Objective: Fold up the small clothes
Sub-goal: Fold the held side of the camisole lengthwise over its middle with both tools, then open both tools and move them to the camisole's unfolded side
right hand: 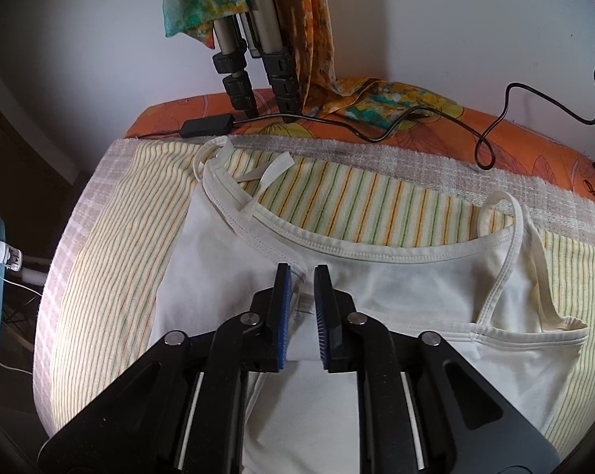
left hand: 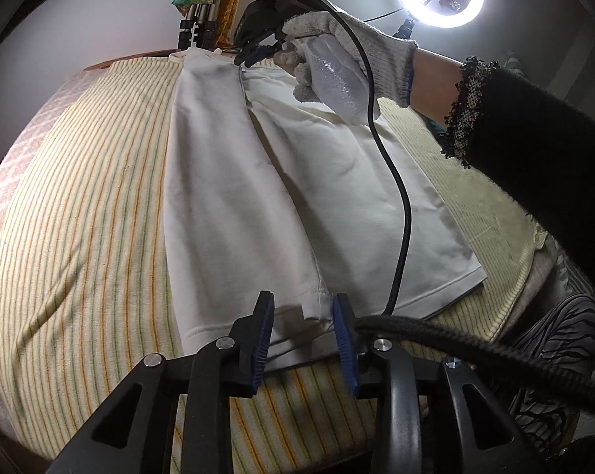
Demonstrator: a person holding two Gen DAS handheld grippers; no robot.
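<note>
A cream camisole (left hand: 281, 181) lies flat on a yellow striped cloth (left hand: 84, 213), one side folded over the middle. The left tongs (left hand: 303, 310) stand partly open over its bottom hem, gripping nothing. The right tongs (right hand: 300, 276) stand slightly open at the neckline's folded edge, pads clear of the fabric.

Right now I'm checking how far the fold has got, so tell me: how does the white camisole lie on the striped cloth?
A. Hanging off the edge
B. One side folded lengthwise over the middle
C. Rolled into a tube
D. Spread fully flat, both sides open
B: in the left wrist view one long side of the white camisole lies doubled over its middle along a lengthwise edge, flat on the striped cloth.
</note>
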